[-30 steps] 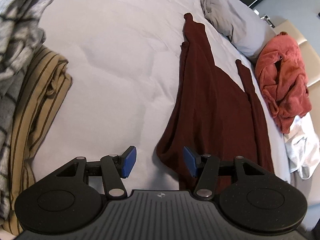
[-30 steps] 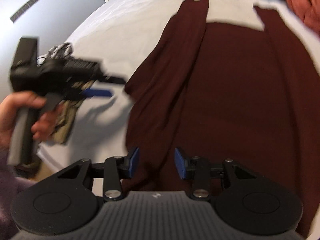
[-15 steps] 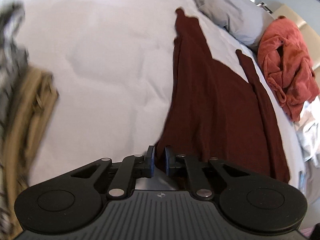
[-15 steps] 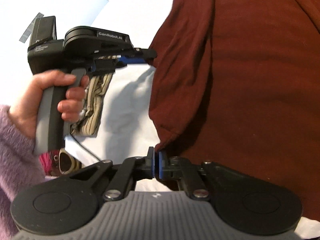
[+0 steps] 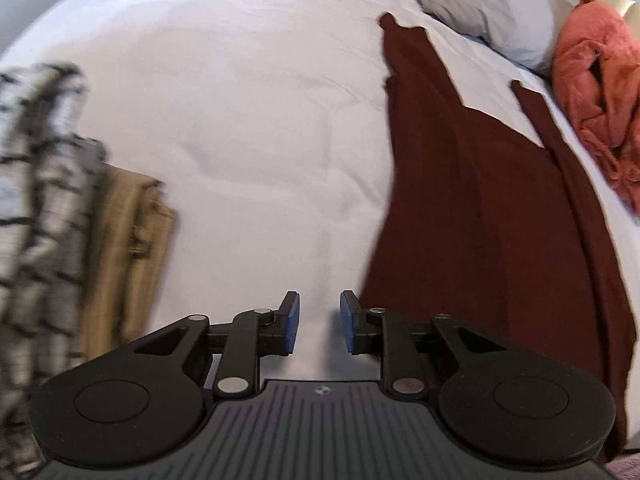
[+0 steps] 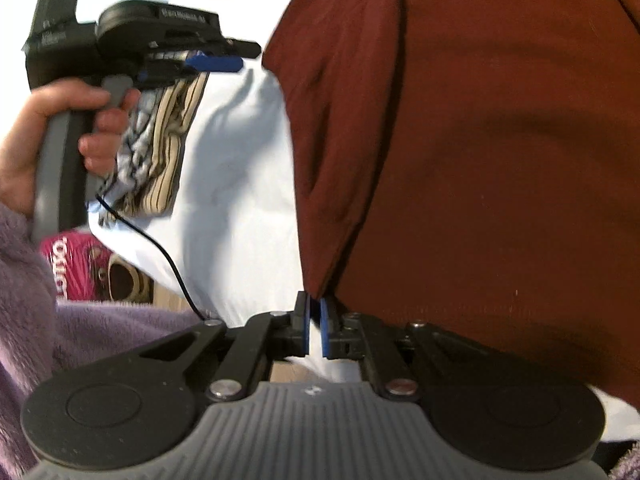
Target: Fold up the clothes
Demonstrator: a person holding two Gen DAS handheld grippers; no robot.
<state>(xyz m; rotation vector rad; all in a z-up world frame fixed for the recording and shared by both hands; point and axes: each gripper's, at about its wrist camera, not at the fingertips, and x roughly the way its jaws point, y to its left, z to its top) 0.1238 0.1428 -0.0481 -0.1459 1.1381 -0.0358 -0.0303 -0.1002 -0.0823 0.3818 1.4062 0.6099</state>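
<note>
On the white bed (image 5: 248, 128), taken as landmark for all that follows: one maroon garment (image 5: 472, 208), laid out long and mostly flat toward the bed's pillow-side half, its near corner at the bed's near edge. Right gripper (image 6: 315, 326): blue pads nearly pressed together, pinching that near corner, where a fold of the cloth peaks up into the jaws. Left gripper (image 5: 319, 322): pads apart and opening, only bare sheet between them, the maroon hem just beside its right finger; the same tool shows in the right wrist view, held level over the bed by the person's hand (image 6: 52, 136). Step in hand, judged: securing both near corners for a fold. To do it well, the left gripper should shift onto the hem and bite through all layers before either corner is lifted, then both rise evenly so the cloth stays taut. Other stock on the bed: striped tan garment (image 5: 128, 248) and grey patterned garment (image 5: 40, 200), piled at the side away from the maroon one; coral robe (image 5: 596, 92) and grey pillow (image 5: 484, 8) beyond it. Containers: none on the bed; nothing to record as contents.
</note>
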